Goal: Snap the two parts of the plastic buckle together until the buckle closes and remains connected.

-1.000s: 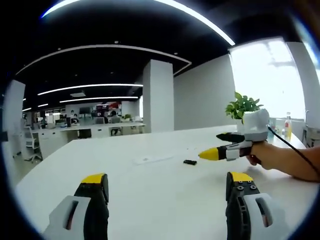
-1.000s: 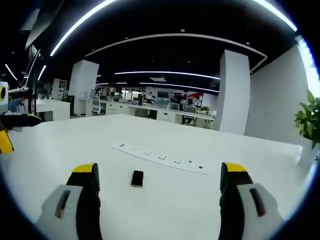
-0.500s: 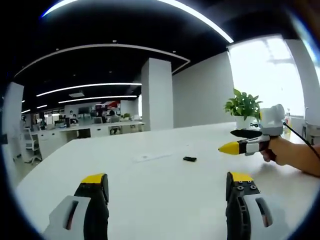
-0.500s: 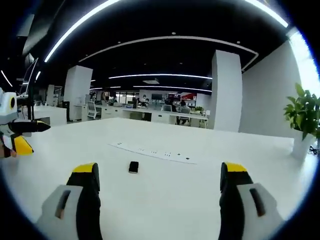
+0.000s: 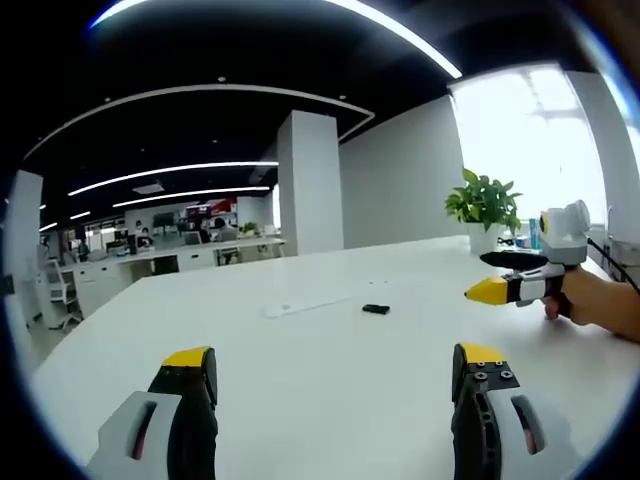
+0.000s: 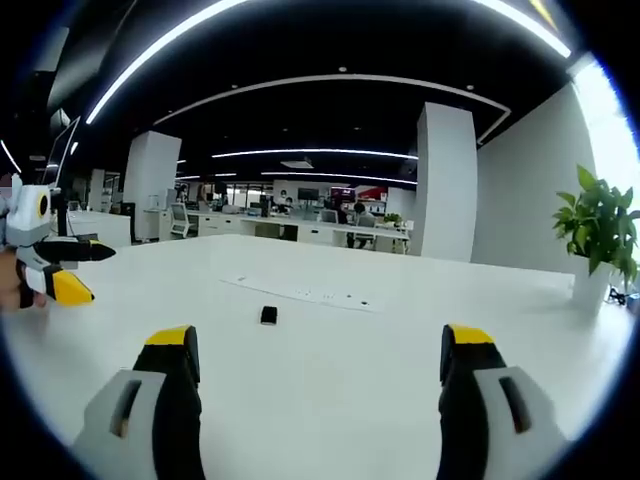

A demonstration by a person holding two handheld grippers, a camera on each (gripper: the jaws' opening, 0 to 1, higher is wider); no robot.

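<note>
A small black plastic buckle [image 5: 376,309] lies flat on the white table [image 5: 330,370], far ahead of both grippers; in the right gripper view the buckle [image 6: 268,315] is a little left of centre. My left gripper [image 5: 330,365] is open, its yellow-tipped jaws wide apart with nothing between them. My right gripper [image 6: 318,345] is open too, and empty. In the left gripper view the right gripper [image 5: 500,275] shows at the right, held by a hand [image 5: 595,300]. In the right gripper view the left gripper [image 6: 70,268] shows at the left edge.
A long white strip [image 6: 300,291] lies on the table just beyond the buckle. A potted plant [image 5: 485,205] in a white pot stands at the table's far right by the window. Office desks and pillars are in the background.
Both cameras have drawn back, so the buckle looks smaller and farther. The right gripper has shifted right in the left gripper view. Both stay open.
</note>
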